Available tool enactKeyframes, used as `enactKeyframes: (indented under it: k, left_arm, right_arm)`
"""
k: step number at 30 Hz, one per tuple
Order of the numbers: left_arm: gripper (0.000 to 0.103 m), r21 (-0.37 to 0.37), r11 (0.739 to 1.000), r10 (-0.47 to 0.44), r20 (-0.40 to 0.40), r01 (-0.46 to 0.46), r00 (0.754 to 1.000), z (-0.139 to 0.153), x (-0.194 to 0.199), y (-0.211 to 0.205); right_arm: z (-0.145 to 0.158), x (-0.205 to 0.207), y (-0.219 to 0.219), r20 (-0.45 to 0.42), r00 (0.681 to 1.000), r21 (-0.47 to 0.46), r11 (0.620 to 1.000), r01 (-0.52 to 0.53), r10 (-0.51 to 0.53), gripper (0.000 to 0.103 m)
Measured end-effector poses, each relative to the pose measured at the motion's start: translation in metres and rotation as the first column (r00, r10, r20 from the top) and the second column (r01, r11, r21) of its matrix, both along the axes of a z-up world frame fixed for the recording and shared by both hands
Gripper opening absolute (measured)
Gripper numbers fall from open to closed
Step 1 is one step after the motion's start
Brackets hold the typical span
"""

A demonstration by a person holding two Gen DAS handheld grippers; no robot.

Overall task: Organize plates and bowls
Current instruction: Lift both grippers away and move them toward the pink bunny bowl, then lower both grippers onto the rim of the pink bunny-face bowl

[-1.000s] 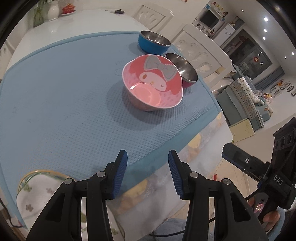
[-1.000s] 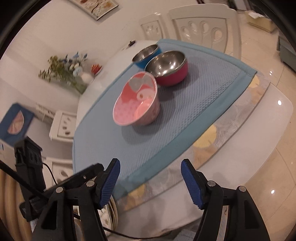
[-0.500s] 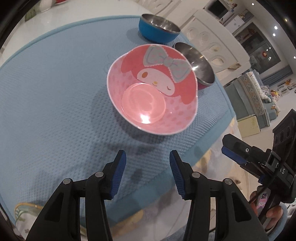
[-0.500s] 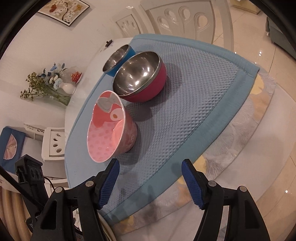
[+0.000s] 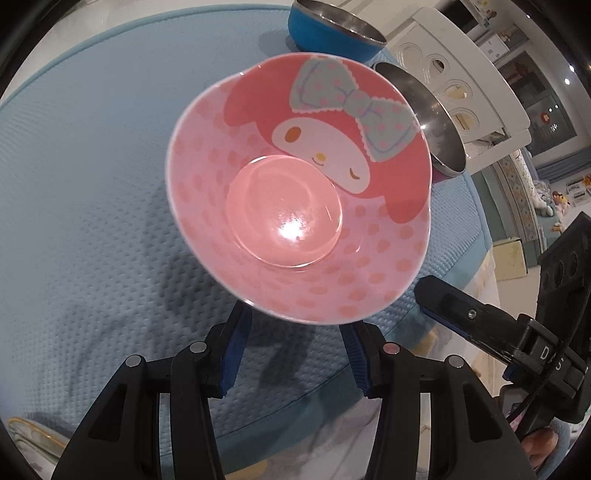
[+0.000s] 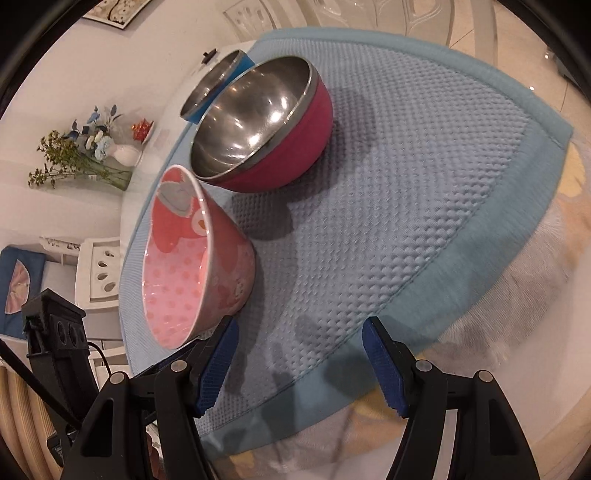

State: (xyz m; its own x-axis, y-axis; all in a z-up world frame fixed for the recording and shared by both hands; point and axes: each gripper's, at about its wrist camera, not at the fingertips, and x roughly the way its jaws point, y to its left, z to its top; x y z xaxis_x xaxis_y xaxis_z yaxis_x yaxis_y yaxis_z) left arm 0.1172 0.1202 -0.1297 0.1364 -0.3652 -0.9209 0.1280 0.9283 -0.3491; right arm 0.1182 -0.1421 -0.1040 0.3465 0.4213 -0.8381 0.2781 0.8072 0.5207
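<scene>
A pink cartoon bowl (image 5: 295,192) stands on the blue mat (image 5: 92,184); it also shows in the right wrist view (image 6: 192,258). My left gripper (image 5: 295,354) is open, its blue fingertips under the bowl's near rim, either side of its lower wall. Behind it stand a red steel bowl (image 6: 266,125), seen edge-on in the left wrist view (image 5: 428,114), and a blue steel bowl (image 5: 332,29). My right gripper (image 6: 301,365) is open and empty over the mat's front edge, to the right of the pink bowl.
A gold-rimmed patterned plate (image 5: 26,446) peeks in at the lower left. White chairs (image 5: 461,85) stand behind the table. A flower vase (image 6: 122,155) sits at the far side. The mat's (image 6: 406,184) right part lies bare.
Both grippers have moved forward toward the bowls. My left gripper has closed in on the pink bowl until its fingertips pass under the near rim.
</scene>
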Motion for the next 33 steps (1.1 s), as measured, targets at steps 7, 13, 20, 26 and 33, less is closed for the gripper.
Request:
enactKeyframes:
  k: [7,13,20,26,33]
  left_arm:
    - [0.043,-0.004,1.0,-0.025,0.044,0.025,0.999,0.0,0.005,-0.02]
    - [0.031,-0.005,0.998,-0.064,0.069,0.065,0.996,0.002,0.002,-0.041]
    - [0.017,-0.02,0.996,-0.081,0.117,0.083,0.99,0.009,-0.007,-0.051]
    - [0.014,-0.012,0.995,-0.097,0.153,0.1,0.984,0.018,-0.018,-0.053]
    - [0.014,0.008,0.996,-0.084,0.167,0.084,0.982,0.027,-0.024,-0.045]
  right_arm:
    - [-0.005,0.015,0.008,0.003,0.997,0.0,0.997,-0.073,0.073,0.067]
    - [-0.007,0.022,0.017,0.016,0.993,0.016,0.993,-0.119,0.119,0.049]
    - [-0.004,0.025,0.018,0.057,0.986,0.035,0.987,-0.158,0.155,0.015]
    - [0.014,0.023,0.032,0.168,0.959,0.048,0.97,-0.24,0.229,0.006]
    - [0.017,0.02,0.035,0.163,0.961,0.076,0.968,-0.239,0.225,0.006]
